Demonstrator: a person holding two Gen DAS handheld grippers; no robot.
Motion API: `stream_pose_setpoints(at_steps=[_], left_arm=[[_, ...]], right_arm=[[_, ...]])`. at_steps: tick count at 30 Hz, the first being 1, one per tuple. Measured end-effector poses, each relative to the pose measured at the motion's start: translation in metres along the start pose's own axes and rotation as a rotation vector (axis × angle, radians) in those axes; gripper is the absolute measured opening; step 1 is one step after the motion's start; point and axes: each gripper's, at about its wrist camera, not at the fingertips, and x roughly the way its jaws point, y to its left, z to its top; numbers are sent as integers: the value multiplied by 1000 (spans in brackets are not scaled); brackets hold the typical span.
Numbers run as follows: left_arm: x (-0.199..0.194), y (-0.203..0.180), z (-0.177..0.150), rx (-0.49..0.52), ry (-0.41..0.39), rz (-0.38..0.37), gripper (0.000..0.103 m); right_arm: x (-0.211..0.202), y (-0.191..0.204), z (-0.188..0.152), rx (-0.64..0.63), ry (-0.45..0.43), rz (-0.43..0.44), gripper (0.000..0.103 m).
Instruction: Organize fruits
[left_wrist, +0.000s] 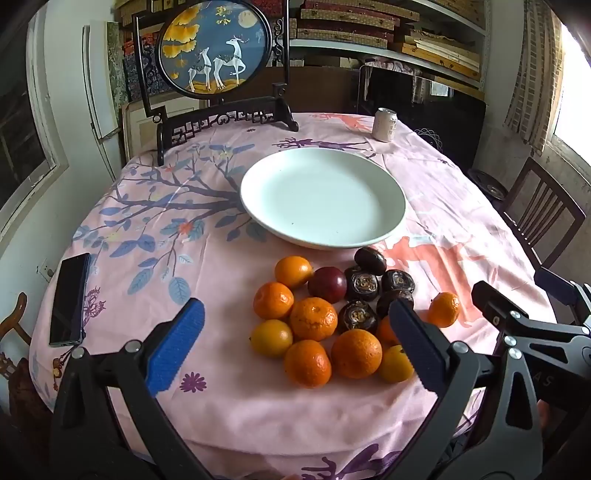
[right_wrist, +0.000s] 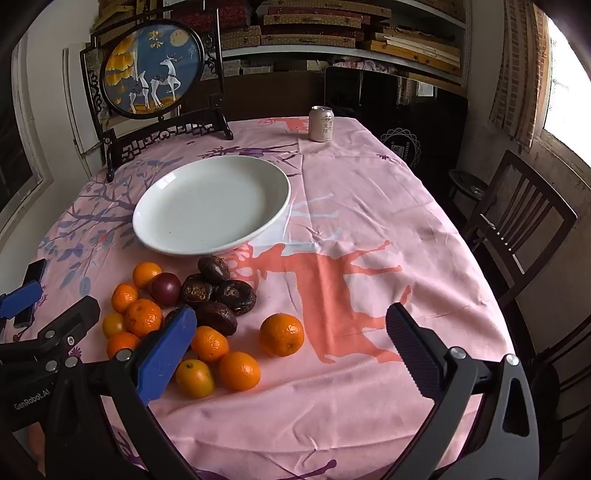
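A pile of fruit lies on the pink tablecloth in front of an empty white plate (left_wrist: 323, 197) (right_wrist: 212, 203): several oranges (left_wrist: 313, 318) (right_wrist: 143, 317), small yellow-orange fruits (left_wrist: 271, 338) (right_wrist: 194, 378), one dark red plum (left_wrist: 327, 284) (right_wrist: 165, 288) and several dark brown wrinkled fruits (left_wrist: 362, 285) (right_wrist: 216, 317). One orange (left_wrist: 444, 309) (right_wrist: 282, 334) lies apart to the right. My left gripper (left_wrist: 297, 341) is open and empty above the pile's near side. My right gripper (right_wrist: 291, 345) is open and empty, near the lone orange.
A drink can (left_wrist: 384, 124) (right_wrist: 321, 123) stands at the far edge. A framed deer screen (left_wrist: 214, 48) (right_wrist: 155, 66) stands at the back left. A dark phone (left_wrist: 70, 299) lies at the table's left edge. A wooden chair (right_wrist: 517, 221) stands to the right.
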Motion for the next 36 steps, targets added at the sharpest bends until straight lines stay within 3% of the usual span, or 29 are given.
stream_pose_setpoints(at_steps=[36], left_arm=[[0, 0, 0, -1, 1, 0, 101]], right_arm=[[0, 1, -2, 2, 3, 5, 102]])
